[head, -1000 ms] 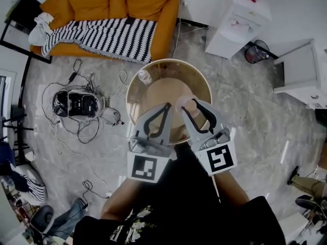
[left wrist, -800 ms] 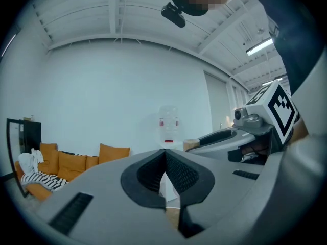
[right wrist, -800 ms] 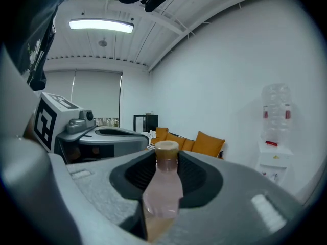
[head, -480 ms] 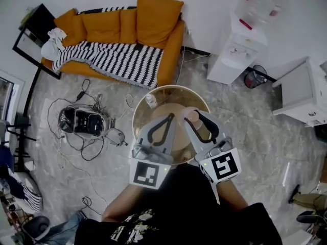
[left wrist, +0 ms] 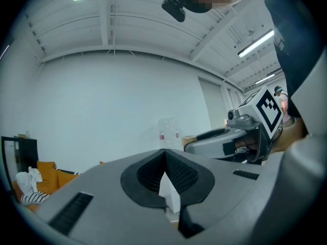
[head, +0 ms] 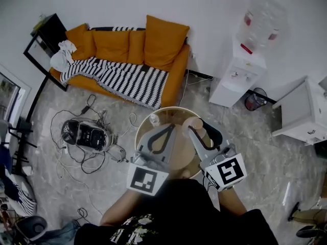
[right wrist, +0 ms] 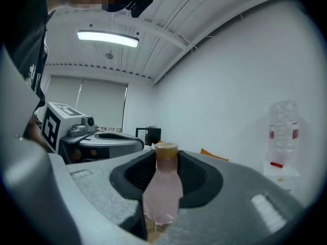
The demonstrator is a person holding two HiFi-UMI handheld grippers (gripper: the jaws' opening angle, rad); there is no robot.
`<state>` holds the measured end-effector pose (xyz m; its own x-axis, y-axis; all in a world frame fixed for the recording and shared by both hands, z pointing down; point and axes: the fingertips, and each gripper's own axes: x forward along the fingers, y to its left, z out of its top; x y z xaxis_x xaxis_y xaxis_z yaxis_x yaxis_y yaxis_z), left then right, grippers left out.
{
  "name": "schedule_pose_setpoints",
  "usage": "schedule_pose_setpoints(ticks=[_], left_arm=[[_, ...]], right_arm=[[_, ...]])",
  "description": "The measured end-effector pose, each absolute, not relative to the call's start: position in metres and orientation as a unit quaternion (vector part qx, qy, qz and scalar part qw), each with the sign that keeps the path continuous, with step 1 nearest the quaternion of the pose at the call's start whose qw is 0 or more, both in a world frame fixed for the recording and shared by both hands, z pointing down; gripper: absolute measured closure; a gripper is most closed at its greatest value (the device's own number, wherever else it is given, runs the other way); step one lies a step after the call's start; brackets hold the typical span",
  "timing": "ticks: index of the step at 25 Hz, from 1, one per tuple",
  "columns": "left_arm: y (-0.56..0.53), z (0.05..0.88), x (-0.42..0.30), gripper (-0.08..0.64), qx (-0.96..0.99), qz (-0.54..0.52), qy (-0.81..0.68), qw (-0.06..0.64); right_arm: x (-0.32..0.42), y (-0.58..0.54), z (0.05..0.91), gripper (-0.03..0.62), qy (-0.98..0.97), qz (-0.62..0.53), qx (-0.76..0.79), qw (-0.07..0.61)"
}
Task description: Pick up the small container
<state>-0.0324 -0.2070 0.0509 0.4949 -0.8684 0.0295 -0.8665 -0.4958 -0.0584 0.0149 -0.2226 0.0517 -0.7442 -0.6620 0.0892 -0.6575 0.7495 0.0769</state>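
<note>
The small container [right wrist: 162,190] is a pale pink bottle with a tan cap. It stands upright between the jaws of my right gripper [right wrist: 164,188], which is shut on it. In the head view the right gripper [head: 195,125] holds the container [head: 193,122] up over the round glass-topped table [head: 173,110]. My left gripper [head: 170,127] hangs beside it, a little to the left. Seen in the left gripper view, the left gripper [left wrist: 164,154] is shut, its tips meeting with nothing held.
A small clear jar [head: 155,119] stands on the table's far left part. An orange sofa [head: 127,50] with a striped blanket lies behind, a water dispenser [head: 245,60] at the right, a white cabinet [head: 301,111] further right. Cables and a black device [head: 84,134] lie on the floor.
Both grippers have risen from the table together, the container still in the right one. The table looks smaller now, and more of the wall and the dispenser shows.
</note>
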Motion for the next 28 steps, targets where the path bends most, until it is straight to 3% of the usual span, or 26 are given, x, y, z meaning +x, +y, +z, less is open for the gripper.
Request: schedule_pose_setpoints(ticks=[28], left_arm=[[-0.217,0.029,-0.042,0.554,-0.861,-0.018,0.508,0.014]], right_arm=[[0.009,-0.226,0.031,0.465,-0.940,-0.040,0.337,0.047]])
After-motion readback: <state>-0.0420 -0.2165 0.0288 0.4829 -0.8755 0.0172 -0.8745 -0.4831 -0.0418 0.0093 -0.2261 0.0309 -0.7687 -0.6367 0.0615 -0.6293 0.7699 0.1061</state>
